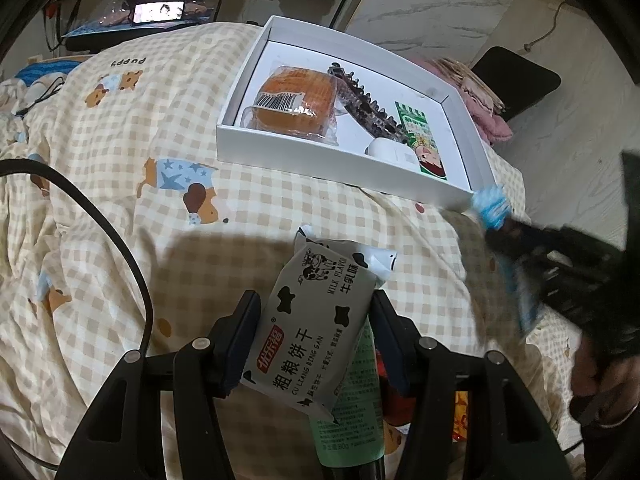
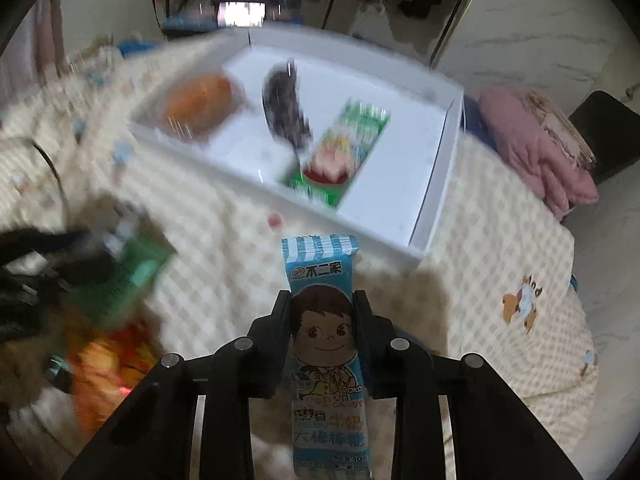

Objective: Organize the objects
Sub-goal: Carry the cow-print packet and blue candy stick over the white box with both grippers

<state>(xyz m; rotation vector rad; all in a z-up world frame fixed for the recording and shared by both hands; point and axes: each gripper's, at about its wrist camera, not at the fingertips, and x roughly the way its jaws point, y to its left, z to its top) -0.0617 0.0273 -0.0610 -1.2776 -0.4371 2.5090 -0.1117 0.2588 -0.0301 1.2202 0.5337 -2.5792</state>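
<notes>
The left gripper [image 1: 316, 320] was clamped on a biscuit pack [image 1: 316, 328] above the quilt [image 1: 120, 128]. The right gripper [image 2: 322, 312] was clamped on a blue candy pack [image 2: 324, 320]. The white box [image 1: 344, 166] lay ahead on the quilt, holding a bun [image 1: 296, 100] and a green packet [image 1: 420, 132].

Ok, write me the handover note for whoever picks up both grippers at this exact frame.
Left gripper: shut on the grey cow-print milk biscuit packet, held above the checked bedspread.
Right gripper: shut on the blue lollipop wrapper with a boy's face, also short of the box.
White shallow cardboard box already holds a wrapped orange bun, a dark hair clip, a small white case and a green snack packet.
Left to do: put both held packets in the box, then the green tube and the red-orange items lying below the left gripper.
</notes>
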